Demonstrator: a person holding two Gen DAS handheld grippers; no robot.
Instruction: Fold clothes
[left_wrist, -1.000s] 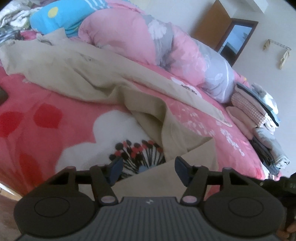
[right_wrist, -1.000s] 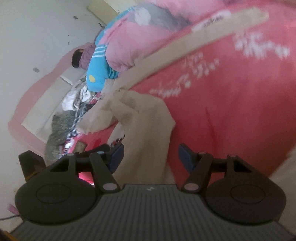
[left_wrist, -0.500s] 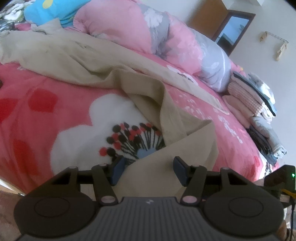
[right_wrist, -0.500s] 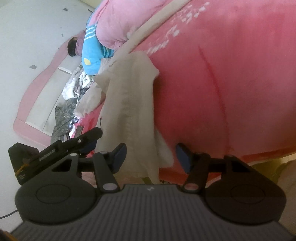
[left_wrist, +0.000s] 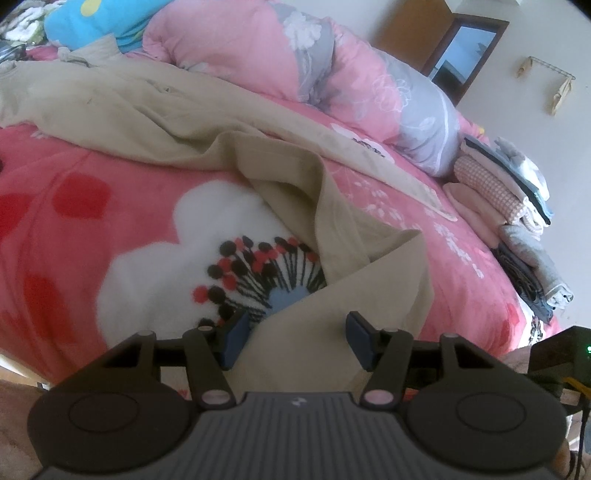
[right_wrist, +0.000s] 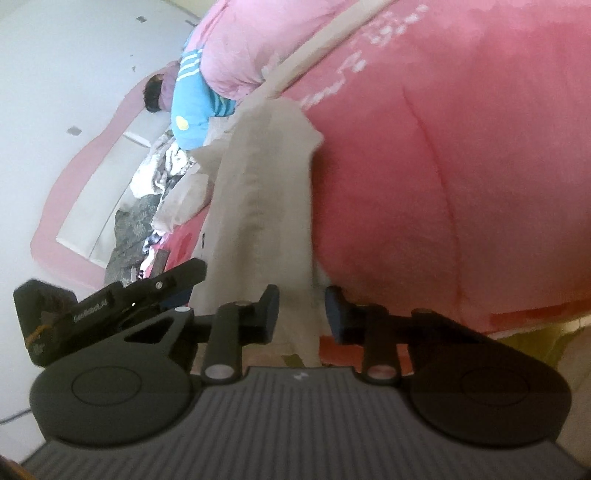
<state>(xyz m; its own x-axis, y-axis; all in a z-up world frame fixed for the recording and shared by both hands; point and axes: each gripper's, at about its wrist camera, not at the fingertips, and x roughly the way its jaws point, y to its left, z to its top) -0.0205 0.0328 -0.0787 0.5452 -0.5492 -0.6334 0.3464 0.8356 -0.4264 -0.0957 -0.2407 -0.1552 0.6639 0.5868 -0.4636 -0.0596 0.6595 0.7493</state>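
Observation:
Beige trousers (left_wrist: 184, 122) lie crumpled across the pink flowered blanket (left_wrist: 74, 221). One leg runs toward me and its end lies between the fingers of my left gripper (left_wrist: 297, 332), which is open with its pads clear of the cloth. In the right wrist view, the same beige cloth (right_wrist: 258, 184) hangs over the bed's front edge. My right gripper (right_wrist: 303, 310) has its jaws closing around that hanging end. The left pad is against the cloth, and a small gap shows at the right pad.
A rolled pink-and-grey duvet (left_wrist: 277, 55) and a blue pillow (left_wrist: 92, 22) lie along the far side. A stack of folded clothes (left_wrist: 509, 206) stands at the right end of the bed. Loose laundry (right_wrist: 147, 206) is heaped near the headboard.
The right gripper has sunk to the bed's front edge and its jaws have narrowed around the hanging beige end. The left gripper has kept its place and opening.

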